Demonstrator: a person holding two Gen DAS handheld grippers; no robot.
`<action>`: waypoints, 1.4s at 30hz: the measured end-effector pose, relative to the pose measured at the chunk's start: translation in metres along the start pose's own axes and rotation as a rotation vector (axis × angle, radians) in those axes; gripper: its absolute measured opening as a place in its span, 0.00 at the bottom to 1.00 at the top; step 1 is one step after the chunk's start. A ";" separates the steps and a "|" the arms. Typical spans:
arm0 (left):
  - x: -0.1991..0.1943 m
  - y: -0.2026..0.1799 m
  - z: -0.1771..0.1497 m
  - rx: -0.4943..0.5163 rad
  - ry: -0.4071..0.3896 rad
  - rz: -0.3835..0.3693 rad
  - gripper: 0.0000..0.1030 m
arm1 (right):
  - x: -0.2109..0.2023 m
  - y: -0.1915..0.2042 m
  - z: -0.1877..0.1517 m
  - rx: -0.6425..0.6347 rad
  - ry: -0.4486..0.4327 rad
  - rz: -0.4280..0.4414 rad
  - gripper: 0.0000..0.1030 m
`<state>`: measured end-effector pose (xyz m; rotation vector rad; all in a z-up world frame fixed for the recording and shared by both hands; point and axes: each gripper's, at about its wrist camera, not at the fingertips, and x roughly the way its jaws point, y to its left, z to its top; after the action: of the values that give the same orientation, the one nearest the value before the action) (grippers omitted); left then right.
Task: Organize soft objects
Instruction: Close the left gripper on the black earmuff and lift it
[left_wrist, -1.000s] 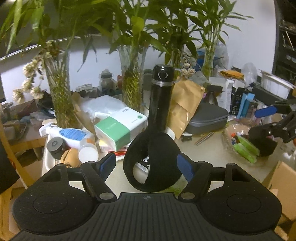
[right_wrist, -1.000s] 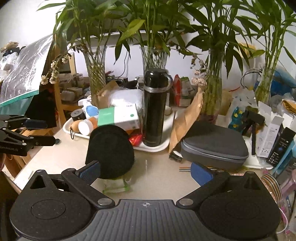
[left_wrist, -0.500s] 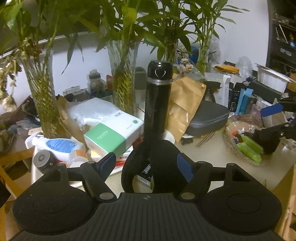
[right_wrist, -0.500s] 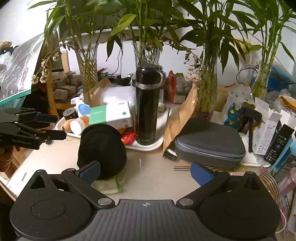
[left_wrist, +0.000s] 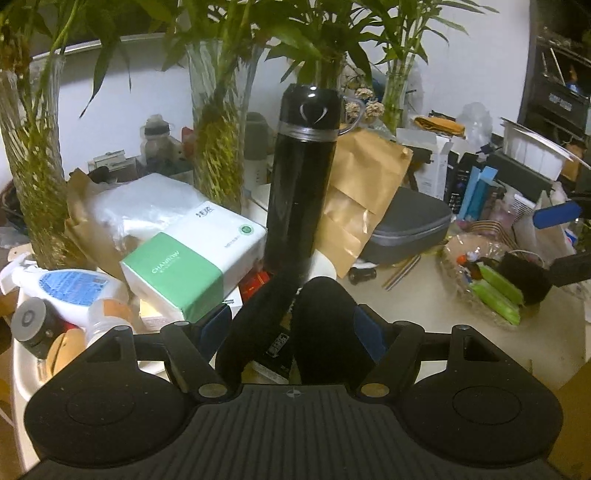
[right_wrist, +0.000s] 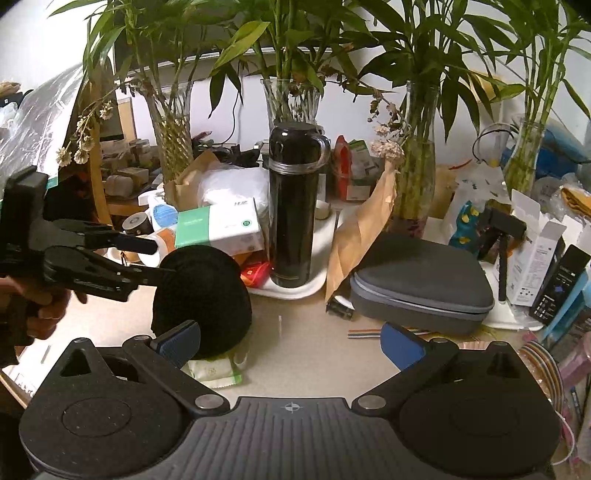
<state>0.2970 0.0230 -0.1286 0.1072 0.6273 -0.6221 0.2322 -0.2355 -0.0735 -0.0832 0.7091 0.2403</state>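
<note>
A black knit hat (left_wrist: 317, 328) stands on the table, its opening toward the left wrist camera. My left gripper (left_wrist: 293, 326) has its blue pads on either side of the hat; the jaws look open around it, close to touching. In the right wrist view the hat (right_wrist: 203, 291) sits left of centre, with the left gripper's fingers (right_wrist: 147, 273) reaching it from the left. My right gripper (right_wrist: 291, 341) is open and empty, low over the table just right of the hat. A green-and-white tissue packet (right_wrist: 216, 371) lies under the hat's front edge.
A tall black flask (left_wrist: 303, 177) stands on a white tray (right_wrist: 295, 288) behind the hat, beside a green-and-white box (left_wrist: 192, 266). A grey zip case (right_wrist: 421, 280), a brown paper bag (left_wrist: 358, 206), glass vases with bamboo (right_wrist: 291, 99) and a basket of snacks (left_wrist: 491, 284) crowd the table.
My left gripper has moved forward and lower, so the hat now sits deep between its pads. The right wrist view now shows the left gripper reaching the hat.
</note>
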 end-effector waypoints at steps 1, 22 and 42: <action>0.003 0.004 -0.001 -0.011 -0.005 0.001 0.70 | 0.000 0.000 0.000 0.001 0.001 0.002 1.00; 0.032 0.045 -0.015 -0.236 0.014 -0.164 0.69 | 0.002 -0.001 0.002 0.016 0.017 0.005 1.00; -0.011 0.024 0.002 -0.197 -0.034 -0.070 0.25 | 0.004 0.000 0.001 -0.002 0.020 -0.034 1.00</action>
<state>0.3050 0.0477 -0.1231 -0.1096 0.6587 -0.6249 0.2354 -0.2346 -0.0750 -0.0999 0.7268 0.2084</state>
